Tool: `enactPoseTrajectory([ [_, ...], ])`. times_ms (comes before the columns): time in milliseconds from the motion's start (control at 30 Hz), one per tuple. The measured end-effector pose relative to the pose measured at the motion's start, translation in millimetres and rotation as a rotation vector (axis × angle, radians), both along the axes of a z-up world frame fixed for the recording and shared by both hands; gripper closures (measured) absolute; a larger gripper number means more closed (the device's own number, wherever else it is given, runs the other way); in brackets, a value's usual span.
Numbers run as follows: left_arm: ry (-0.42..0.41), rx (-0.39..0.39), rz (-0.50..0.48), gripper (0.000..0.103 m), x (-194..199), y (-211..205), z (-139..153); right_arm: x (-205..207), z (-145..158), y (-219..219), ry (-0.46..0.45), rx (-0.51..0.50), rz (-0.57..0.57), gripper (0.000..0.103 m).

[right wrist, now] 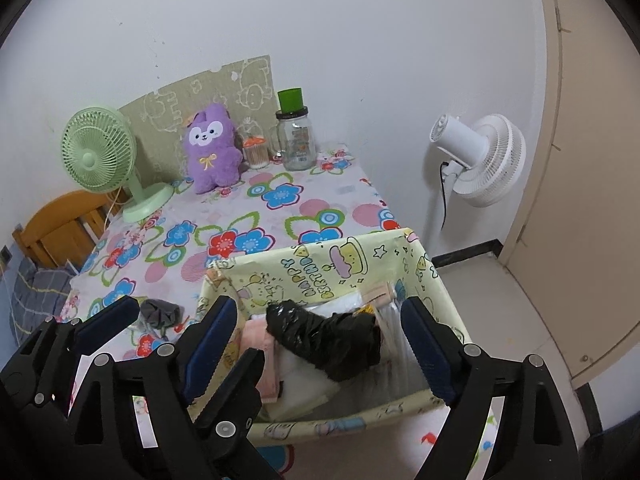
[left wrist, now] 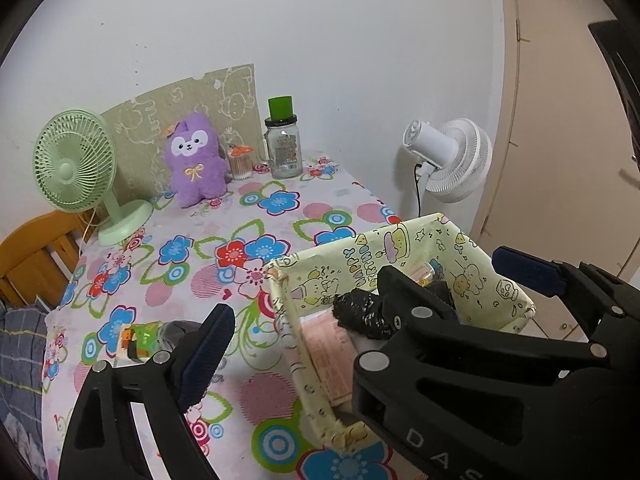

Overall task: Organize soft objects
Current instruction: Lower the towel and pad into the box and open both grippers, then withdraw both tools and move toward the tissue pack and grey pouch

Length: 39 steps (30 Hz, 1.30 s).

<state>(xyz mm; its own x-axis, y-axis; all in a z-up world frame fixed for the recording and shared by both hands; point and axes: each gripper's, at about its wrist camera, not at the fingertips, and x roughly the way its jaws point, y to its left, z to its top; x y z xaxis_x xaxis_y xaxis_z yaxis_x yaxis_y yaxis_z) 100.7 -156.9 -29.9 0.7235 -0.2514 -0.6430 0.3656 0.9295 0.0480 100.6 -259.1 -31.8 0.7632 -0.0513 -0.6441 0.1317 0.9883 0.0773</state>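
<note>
My fingers point(right wrist: 216, 344) on the right gripper point(right wrist: 320, 344) stand wide apart with nothing between the pads; they straddle the yellow-green box point(right wrist: 320, 264) from above, and the black crumpled bag point(right wrist: 324, 340) lies in the box below the gap, not touched. Left gripper point(left wrist: 380, 320) likewise wide and empty. One blue pad sits over the flowered tablecloth point(left wrist: 240, 216), just left of the box. In the left wrist view the right gripper's black frame blocks the other side, so I cannot place that pad exactly.

Step in hand, as I judge it: a soft item is down in the box and both grippers are clear of it. Pink folded cloth point(right wrist: 260, 340) and white packets sit under and beside the black bag.

Still out on the table: a small dark grey bundle point(right wrist: 160, 314), just left of the box near the table's front edge, and the purple plush point(right wrist: 212, 148) far back against the wall, between the green fan point(right wrist: 100, 152) and the glass jar point(right wrist: 296, 144).

Next move, my guess: swing the left gripper to the grey bundle. It is limp, so I should pinch it through the middle and lift it clear of the box wall before dropping.

Pose: both grippers side by side, tilted downward toward the table, left one low over the box's near corner.
</note>
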Motion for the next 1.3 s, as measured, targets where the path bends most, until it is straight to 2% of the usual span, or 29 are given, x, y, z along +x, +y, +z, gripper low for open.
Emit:
enactPoseTrajectory([
  [433, -0.026, -0.024, 0.017, 0.004, -22, 44, 12, -28, 16, 42, -0.05, -0.038, 0.007, 0.012],
  [833, -0.066, -0.022, 0.063, 0.004, -37, 89, 20, -41, 26, 89, -0.117, -0.06, 0.057, 0.0],
  [1300, -0.098, -0.007, 0.133, 0.004, -38, 133, 17, -38, 20, 134, -0.152, -0.036, 0.125, 0.0],
])
